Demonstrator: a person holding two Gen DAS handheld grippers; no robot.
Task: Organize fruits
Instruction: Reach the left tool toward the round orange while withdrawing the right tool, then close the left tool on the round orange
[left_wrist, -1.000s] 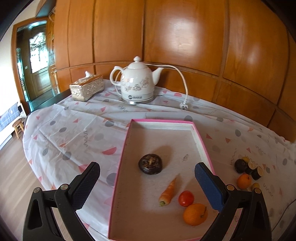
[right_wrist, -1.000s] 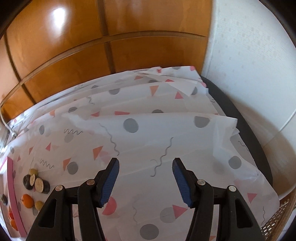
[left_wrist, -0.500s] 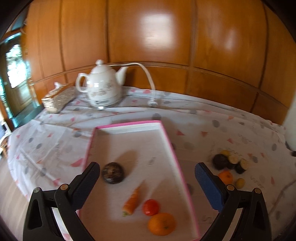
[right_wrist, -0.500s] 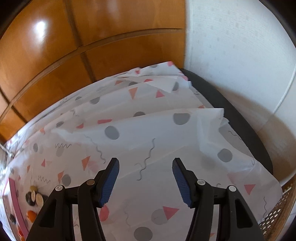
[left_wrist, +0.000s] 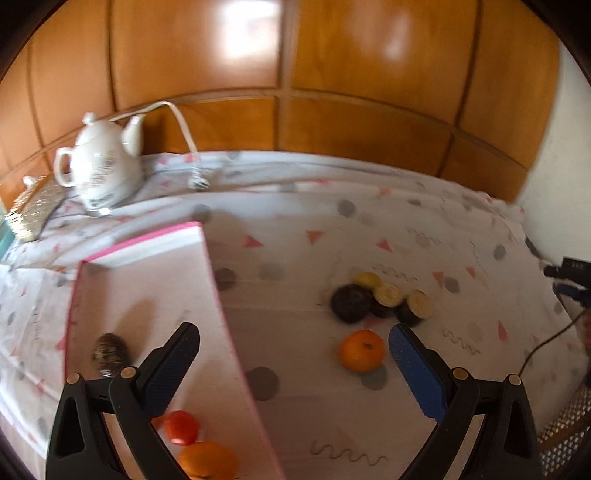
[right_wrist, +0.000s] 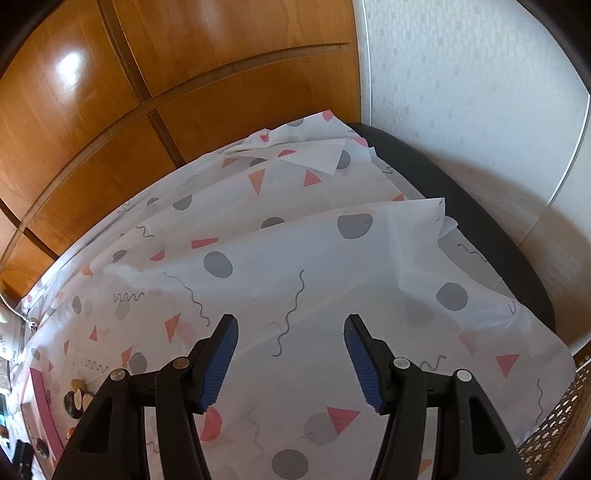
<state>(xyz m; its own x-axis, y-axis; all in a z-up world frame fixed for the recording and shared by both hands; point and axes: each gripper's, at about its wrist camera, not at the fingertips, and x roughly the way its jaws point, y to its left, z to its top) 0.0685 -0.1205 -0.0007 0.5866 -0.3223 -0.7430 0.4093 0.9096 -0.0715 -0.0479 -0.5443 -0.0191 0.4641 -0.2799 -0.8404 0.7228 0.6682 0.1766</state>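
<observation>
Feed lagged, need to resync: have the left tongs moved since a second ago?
Yes. The left tongs swung right off the tray, toward the loose orange.

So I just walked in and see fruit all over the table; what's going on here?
A person with two handheld grippers is sorting fruit into a pink-rimmed tray. A tomato, an orange and a dark round fruit lie inside. The left gripper, open and empty, faces the loose orange and dark pieces on the tablecloth. The right gripper hangs open over bare cloth.
</observation>
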